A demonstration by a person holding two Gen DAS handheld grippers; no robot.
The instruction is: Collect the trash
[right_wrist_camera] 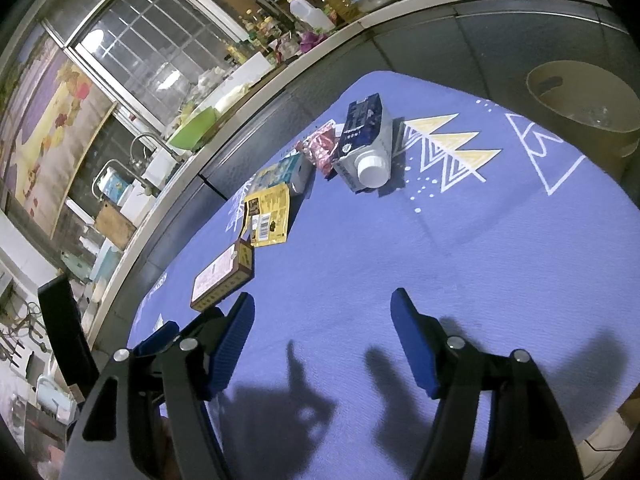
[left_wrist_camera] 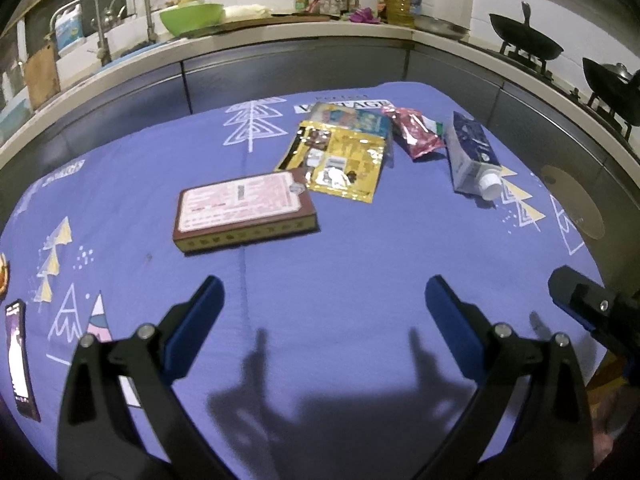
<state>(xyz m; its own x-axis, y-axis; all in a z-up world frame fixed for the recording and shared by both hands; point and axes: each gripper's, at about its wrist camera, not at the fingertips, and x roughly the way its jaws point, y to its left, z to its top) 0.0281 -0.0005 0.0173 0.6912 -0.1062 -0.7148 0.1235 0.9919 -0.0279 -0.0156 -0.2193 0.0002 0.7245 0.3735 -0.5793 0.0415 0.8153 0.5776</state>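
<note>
Trash lies in a loose group on the far half of a purple patterned tablecloth (left_wrist_camera: 320, 264). A flat brown box (left_wrist_camera: 245, 210) with a pink label sits nearest the grippers, apart from the rest. Behind it a yellow foil packet (left_wrist_camera: 334, 162) lies flat, its far edge overlapping a blue-and-yellow packet (left_wrist_camera: 356, 117). To the right of these is a crumpled pink wrapper (left_wrist_camera: 414, 133), and beside that a blue-and-white carton (left_wrist_camera: 472, 156) lies on its side, white cap (left_wrist_camera: 491, 186) toward the camera. None of these items is touched.

The left gripper (left_wrist_camera: 324, 300) hovers over bare cloth, fingers spread wide, nothing between them. The right gripper (right_wrist_camera: 322, 316) is likewise over bare cloth, jaws well apart and empty.

A tan round bin (right_wrist_camera: 584, 100) stands just off the table's right edge. A kitchen counter (left_wrist_camera: 280, 36) with a green bowl (left_wrist_camera: 191, 18) and bottles runs behind.
</note>
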